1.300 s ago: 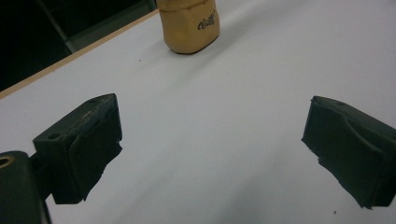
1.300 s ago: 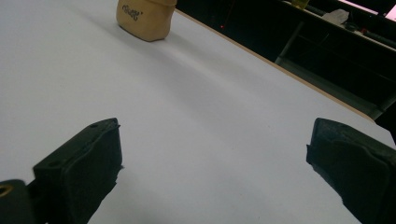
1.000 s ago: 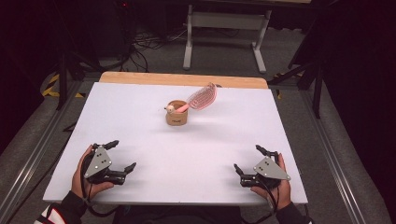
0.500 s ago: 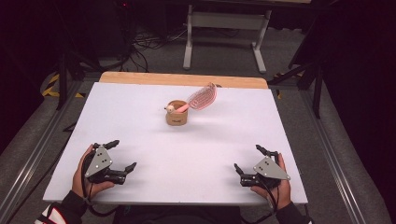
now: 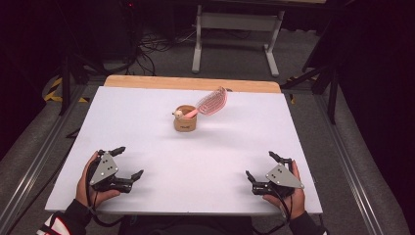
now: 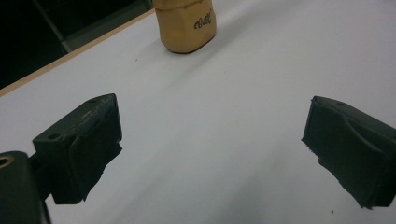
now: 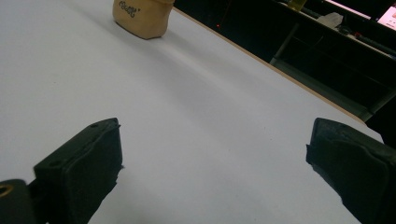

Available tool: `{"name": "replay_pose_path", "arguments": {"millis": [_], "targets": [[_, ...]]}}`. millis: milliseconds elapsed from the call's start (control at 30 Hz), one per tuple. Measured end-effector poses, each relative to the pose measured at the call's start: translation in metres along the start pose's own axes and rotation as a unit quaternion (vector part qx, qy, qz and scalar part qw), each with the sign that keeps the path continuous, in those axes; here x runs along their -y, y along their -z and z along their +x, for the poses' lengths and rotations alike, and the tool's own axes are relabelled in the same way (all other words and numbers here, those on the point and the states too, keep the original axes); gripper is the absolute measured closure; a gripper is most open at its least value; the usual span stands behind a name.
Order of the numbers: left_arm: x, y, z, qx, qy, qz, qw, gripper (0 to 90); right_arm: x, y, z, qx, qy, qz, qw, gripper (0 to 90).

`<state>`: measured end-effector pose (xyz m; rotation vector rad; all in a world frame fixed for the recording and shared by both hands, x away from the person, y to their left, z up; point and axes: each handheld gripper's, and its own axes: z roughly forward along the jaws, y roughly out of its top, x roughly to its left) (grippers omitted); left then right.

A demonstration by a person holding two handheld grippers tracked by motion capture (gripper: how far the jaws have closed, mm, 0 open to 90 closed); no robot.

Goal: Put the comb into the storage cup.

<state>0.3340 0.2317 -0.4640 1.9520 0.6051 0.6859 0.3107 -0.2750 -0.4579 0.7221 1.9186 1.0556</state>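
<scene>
Change: nothing has moved since the earlier frames; cup, brush and both grippers sit where they were a second ago.
Meaning: judging by this stillness, the work has not started, and the first reach to the cup is yet to come.
Cup [image 5: 185, 119]: a small tan cup stands upright on the white table [image 5: 147, 127], past the middle toward the far edge and well apart from both grippers. The left gripper view shows its lower wall with a dark printed word; the right gripper view shows the same wall from the other side.
Contents: a pink brush [image 5: 210, 102] stands in the cup, handle down, its oval head leaning out over the rim to the right and away. A pale rounded tip pokes over the rim at the left; I cannot tell whether it belongs to the brush. Nothing else can be made out inside.
Left gripper [image 5: 128, 163]: rests on the near left of the table in the person's hand, jaws spread wide with bare table between them.
Right gripper [image 5: 261, 168]: rests on the near right, likewise spread wide and holding nothing.
Around: a wooden strip [image 5: 191, 83] runs along the far edge of the table; beyond it, dark floor with cables and a grey stand [image 5: 235, 22].
</scene>
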Motion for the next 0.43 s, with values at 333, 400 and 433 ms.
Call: {"name": "replay_pose_path", "arguments": {"millis": [333, 400, 433], "targets": [[-0.0003, -0.0027, 0.0008, 0.003, -0.001, 0.004, 1.0, 5.4, 0.0004, -0.0022, 0.0014, 0.002, 0.013, 0.008, 0.9999, 4.4], [-0.0004, -0.002, 0.0009, 0.001, -0.002, 0.002, 1.0, 5.4, 0.0002, -0.0027, 0.0016, 0.002, 0.012, 0.007, 0.9999, 4.5], [-0.0005, -0.0017, 0.0011, 0.001, -0.001, 0.002, 1.0, 5.4, 0.0002, -0.0029, 0.0016, 0.001, 0.01, 0.006, 0.9999, 4.5]]}}
